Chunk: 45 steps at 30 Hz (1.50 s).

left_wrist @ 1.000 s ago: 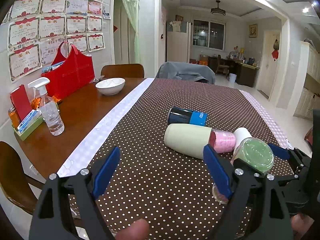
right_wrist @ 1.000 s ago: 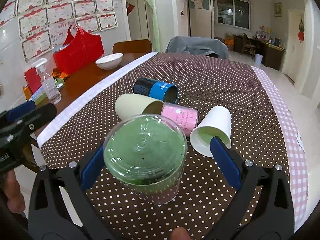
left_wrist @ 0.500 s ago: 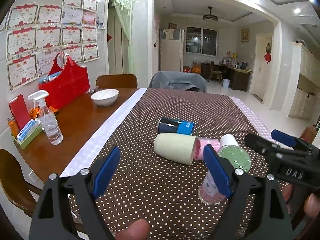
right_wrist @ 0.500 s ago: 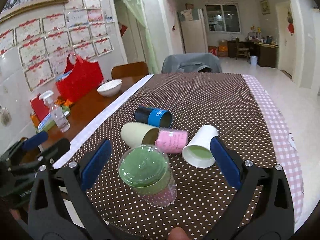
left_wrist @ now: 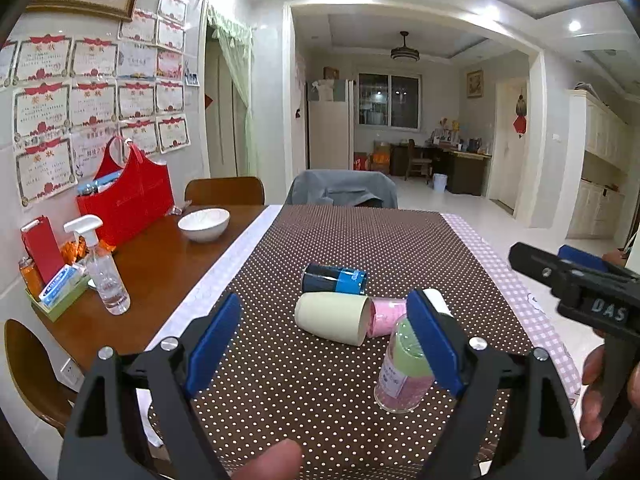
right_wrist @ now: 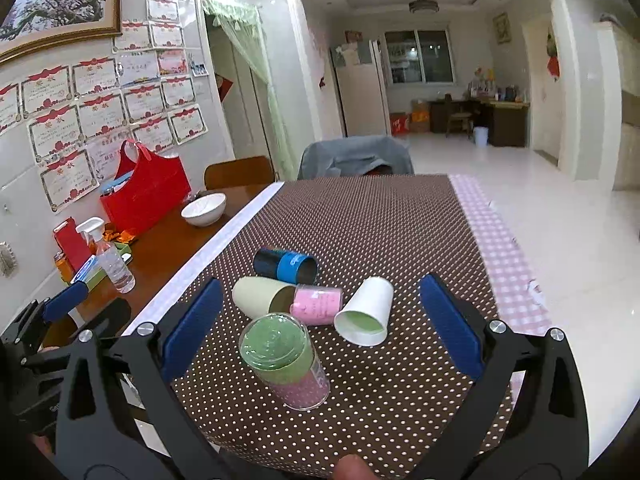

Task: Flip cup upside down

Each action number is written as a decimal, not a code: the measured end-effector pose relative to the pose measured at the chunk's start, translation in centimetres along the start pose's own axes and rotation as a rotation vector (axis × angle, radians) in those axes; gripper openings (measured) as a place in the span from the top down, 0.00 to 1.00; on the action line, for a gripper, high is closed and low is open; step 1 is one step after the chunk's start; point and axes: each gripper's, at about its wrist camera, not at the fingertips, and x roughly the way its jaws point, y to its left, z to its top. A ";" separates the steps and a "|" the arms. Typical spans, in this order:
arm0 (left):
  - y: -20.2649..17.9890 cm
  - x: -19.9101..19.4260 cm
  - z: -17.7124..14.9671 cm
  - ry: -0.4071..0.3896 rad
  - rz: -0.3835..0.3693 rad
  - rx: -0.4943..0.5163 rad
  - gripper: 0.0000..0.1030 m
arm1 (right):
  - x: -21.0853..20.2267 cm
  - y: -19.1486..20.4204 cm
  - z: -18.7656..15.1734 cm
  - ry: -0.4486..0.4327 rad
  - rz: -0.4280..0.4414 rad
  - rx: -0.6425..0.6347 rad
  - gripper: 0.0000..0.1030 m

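**Now the clear cup stands on its mouth**

Now we see the clear cup upside down on the brown dotted cloth that covers the bench. Its wide mouth is down on the cloth and its green bottom faces up. It stands at the near edge of the cloth.

Our right tool is wide apart and holds nothing. The cup sits between its blue fingers but does not touch them. Our left tool is wide apart too, and it holds nothing. In the left view the cup is partly hidden behind the right-side blue finger.

Just behind the clear cup lie four more cups on their sides: a cream cup, a pink cup, a white paper cup and a black and blue cup. The cream cup and the pink cup touch.

Off the cloth we see a white bowl, a spray bottle and a red bag.
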 end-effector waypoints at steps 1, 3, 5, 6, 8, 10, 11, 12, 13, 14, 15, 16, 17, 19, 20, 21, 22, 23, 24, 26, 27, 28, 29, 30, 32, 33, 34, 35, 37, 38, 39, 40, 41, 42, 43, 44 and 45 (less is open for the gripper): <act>-0.1 -0.2 0.1 -0.002 0.004 0.003 0.19 | -0.4 0.0 0.1 -0.007 -0.003 -0.003 0.06; -0.1 -0.5 0.2 -0.001 0.005 0.009 0.19 | -1.1 0.1 0.2 -0.019 -0.013 -0.012 0.06; -0.2 -1.1 0.4 -0.009 0.005 0.004 0.19 | -1.6 0.2 0.3 -0.027 -0.029 -0.020 0.06; -0.3 -1.3 0.5 -0.015 0.004 0.003 0.19 | -1.9 0.2 0.3 -0.030 -0.033 -0.021 0.06; -0.5 -1.9 0.7 -0.025 -0.004 0.007 0.19 | -2.3 0.3 0.3 -0.037 -0.039 -0.021 0.06; -0.7 -2.4 0.8 -0.034 -0.004 0.012 0.19 | -2.9 0.4 0.3 -0.052 -0.053 -0.023 0.06; -0.8 -2.6 0.8 -0.036 -0.003 0.014 0.19 | -3.2 0.4 0.4 -0.058 -0.058 -0.024 0.06; -0.8 -2.8 0.9 -0.039 0.000 0.013 0.19 | -3.5 0.5 0.4 -0.068 -0.068 -0.029 0.06; -0.8 -3.0 0.9 -0.042 0.000 0.009 0.19 | -3.7 0.6 0.4 -0.075 -0.073 -0.032 0.06; -0.9 -3.1 0.9 -0.043 -0.002 0.006 0.19 | -3.9 0.7 0.5 -0.082 -0.079 -0.035 0.06; -0.9 -3.2 0.9 -0.044 -0.005 0.004 0.19 | -4.0 0.7 0.4 -0.084 -0.082 -0.036 0.06; -1.0 -3.3 0.9 -0.044 -0.008 0.003 0.19 | -4.1 0.8 0.4 -0.088 -0.082 -0.038 0.06; -0.9 -3.4 0.9 -0.044 -0.009 0.002 0.19 | -4.2 0.9 0.4 -0.090 -0.082 -0.040 0.06; -1.0 -3.5 0.9 -0.050 -0.010 0.003 0.19 | -4.4 1.2 0.4 -0.096 -0.088 -0.050 0.06; -1.0 -3.6 0.9 -0.051 -0.011 0.003 0.19 | -4.4 1.3 0.3 -0.095 -0.089 -0.056 0.06; -1.0 -3.7 0.9 -0.054 -0.011 0.002 0.19 | -4.5 1.4 0.3 -0.095 -0.088 -0.059 0.06; -1.0 -3.8 0.9 -0.057 -0.009 -0.001 0.19 | -4.5 1.5 0.3 -0.094 -0.085 -0.063 0.06; -0.9 -3.8 1.0 -0.059 -0.007 -0.003 0.19 | -4.5 1.6 0.3 -0.094 -0.084 -0.066 0.06; -0.8 -3.8 1.0 -0.059 -0.005 -0.006 0.19 | -4.6 1.7 0.3 -0.096 -0.085 -0.069 0.06; -0.7 -3.9 1.1 -0.061 -0.007 -0.011 0.19 | -4.8 1.9 0.3 -0.101 -0.089 -0.074 0.06; -0.8 -4.0 1.1 -0.062 -0.006 -0.012 0.19 | -4.8 1.9 0.3 -0.101 -0.088 -0.074 0.06; -0.8 -4.1 1.1 -0.065 -0.003 -0.011 0.19 | -4.8 1.9 0.4 -0.101 -0.089 -0.075 0.06; -0.8 -4.1 1.1 -0.066 -0.002 -0.010 0.19 | -4.8 1.9 0.3 -0.100 -0.090 -0.075 0.06; -0.8 -4.2 1.1 -0.067 -0.003 -0.010 0.19 | -4.9 1.9 0.3 -0.099 -0.089 -0.075 0.06; -0.8 -4.2 1.1 -0.068 -0.001 -0.009 0.19 | -4.9 1.9 0.3 -0.102 -0.091 -0.074 0.06; -0.8 -4.3 1.1 -0.070 -0.001 -0.009 0.19 | -4.9 1.9 0.3 -0.103 -0.092 -0.074 0.06; -0.8 -4.3 1.2 -0.070 -0.001 -0.009 0.19 | -5.0 1.9 0.3 -0.103 -0.092 -0.075 0.06; -0.8 -4.3 1.2 -0.070 -0.001 -0.008 0.19 | -5.0 1.9 0.3 -0.103 -0.089 -0.075 0.06; -0.8 -4.3 1.2 -0.070 0.000 -0.008 0.19 | -5.0 1.9 0.3 -0.102 -0.089 -0.073 0.06; -0.8 -4.4 1.2 -0.071 0.000 -0.007 0.19 | -5.0 1.9 0.3 -0.102 -0.088 -0.073 0.06; -0.8 -4.4 1.2 -0.070 0.000 -0.007 0.19 | -5.0 1.9 0.3 -0.102 -0.088 -0.073 0.06; -0.8 -4.4 1.2 -0.072 0.000 -0.007 0.19 | -5.0 1.9 0.2 -0.101 -0.086 -0.072 0.06; -0.8 -4.5 1.3 -0.073 0.001 -0.006 0.19 | -5.0 1.9 0.3 -0.101 -0.085 -0.072 0.06; -0.8 -4.6 1.2 -0.075 0.002 -0.006 0.19 | -5.0 1.9 0.3 -0.101 -0.087 -0.073 0.06; -0.8 -4.6 1.3 -0.075 0.003 -0.006 0.19 | -5.0 1.8 0.3 -0.101 -0.087 -0.074 0.06; -0.8 -4.6 1.3 -0.076 0.003 -0.006 0.19 | -5.0 1.8 0.3 -0.101 -0.086 -0.073 0.06; -0.8 -4.7 1.4 -0.076 0.006 -0.006 0.19 | -5.0 1.8 0.3 -0.101 -0.087 -0.073 0.06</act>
